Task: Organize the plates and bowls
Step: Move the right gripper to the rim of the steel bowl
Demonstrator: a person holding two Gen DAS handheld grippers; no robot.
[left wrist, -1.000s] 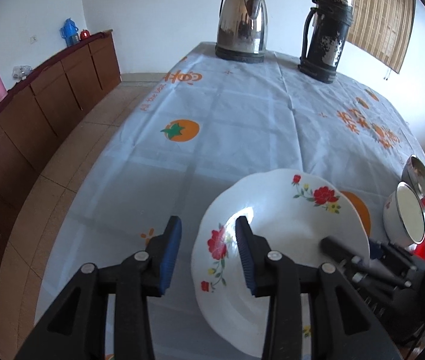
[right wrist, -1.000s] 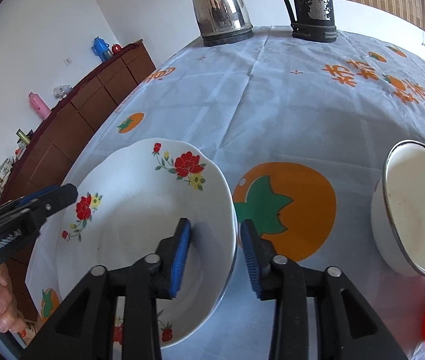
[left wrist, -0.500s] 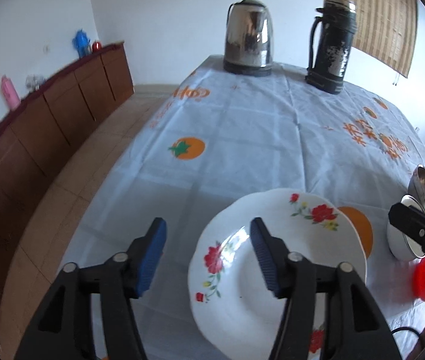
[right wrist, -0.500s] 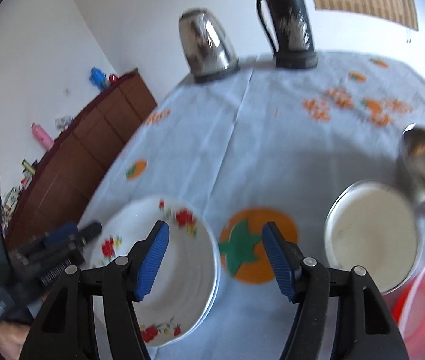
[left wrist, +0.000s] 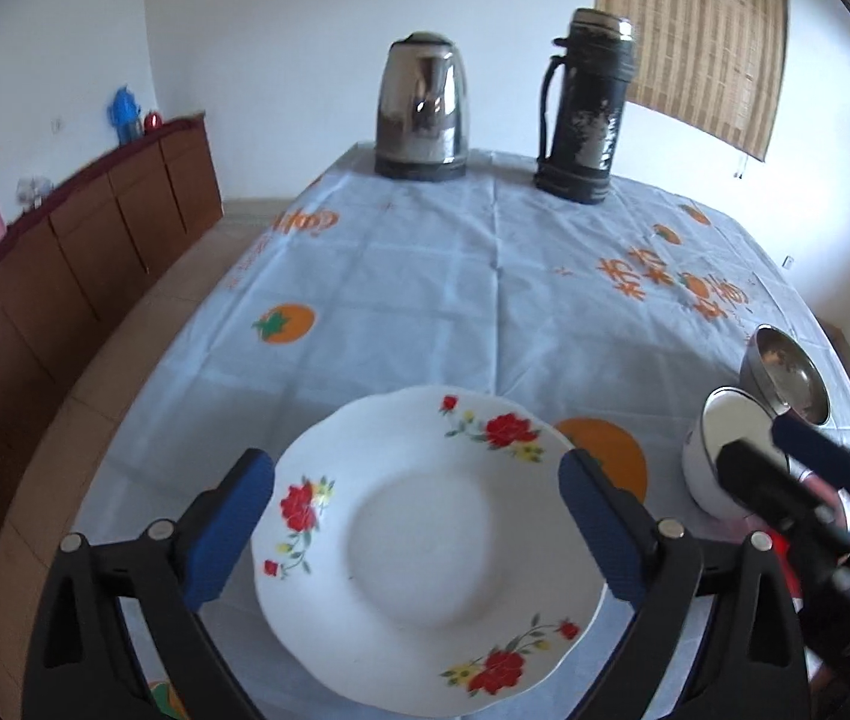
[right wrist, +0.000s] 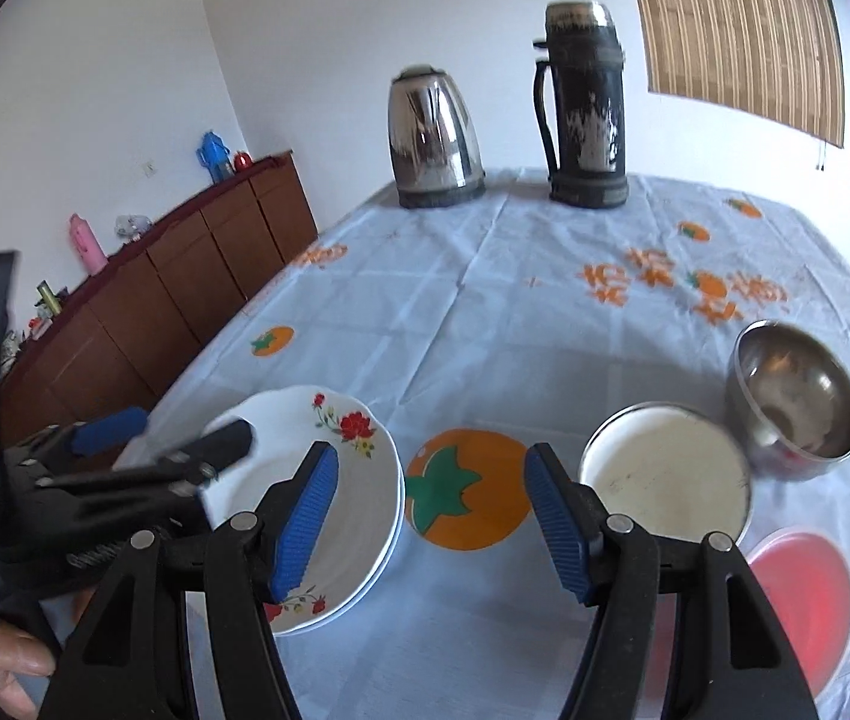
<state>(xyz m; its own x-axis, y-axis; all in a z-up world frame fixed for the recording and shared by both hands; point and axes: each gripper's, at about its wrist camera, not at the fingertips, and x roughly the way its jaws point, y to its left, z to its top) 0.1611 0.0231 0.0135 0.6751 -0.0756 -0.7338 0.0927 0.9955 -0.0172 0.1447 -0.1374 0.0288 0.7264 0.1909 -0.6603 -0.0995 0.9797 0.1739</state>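
Left hand-held gripper (left wrist: 416, 531): jaws spread wide, just opened further, poised above the floral plate (left wrist: 425, 546) with both blue pads clear of the rim. Nothing pinched. Also visible in the right wrist view at the lower left (right wrist: 167, 438), blurred, over the plate's near-left edge.

Right hand-held gripper (right wrist: 431, 519): jaws apart, empty, opened within the last second and now steady. Poised above the table (right wrist: 485, 312), over the orange fruit print (right wrist: 467, 489) between the plates and the white bowl (right wrist: 665, 471). Seen in the left wrist view at the right edge (left wrist: 785, 462), in front of the bowls.

Floral plate: flat on the blue tablecloth near the front-left edge of the table, topmost of a stack (right wrist: 359, 516); layered rims visible in the right wrist view, exact count not discernible.

White bowl with metal rim: upright, right of the fruit print. Steel bowl (right wrist: 797, 399): just behind and right of the white bowl, touching or nearly so. Red dish (right wrist: 803, 594): in front of the white bowl, near the table's front-right edge.

Steel kettle (left wrist: 422, 108) and dark flask (left wrist: 584, 108): upright, side by side at the far end of the table.
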